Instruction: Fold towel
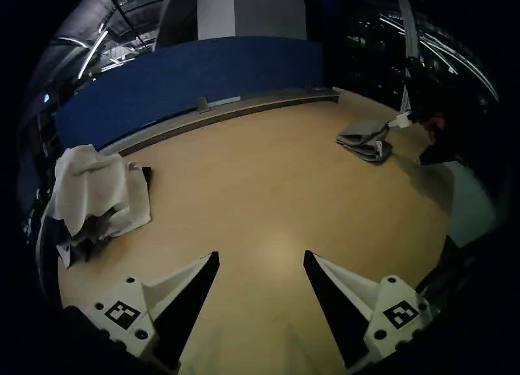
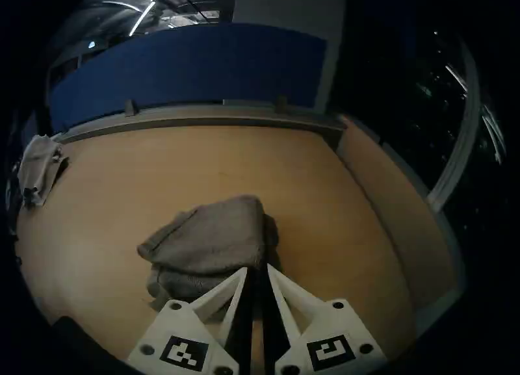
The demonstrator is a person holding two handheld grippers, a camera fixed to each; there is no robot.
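A folded grey towel [image 2: 208,238] lies on the wooden table [image 1: 273,180], just ahead of my right gripper [image 2: 258,268]. The fingers are almost together, with their tips pinching the towel's near edge. In the left gripper view the same grey towel [image 1: 364,138] sits at the far right, with the right gripper [image 1: 398,121] at its edge. My left gripper [image 1: 260,255] hovers open over bare tabletop, nothing between its fingers. A crumpled white towel pile [image 1: 94,186] rests at the table's left edge, also seen as a pale heap [image 2: 38,164] far left in the right gripper view.
A blue partition [image 1: 195,76] with a grey rail runs along the table's far side. A dark sleeve and hand [image 1: 442,128] hold the right gripper. The table's right edge [image 2: 390,199] drops off beside the grey towel. The room behind is dark.
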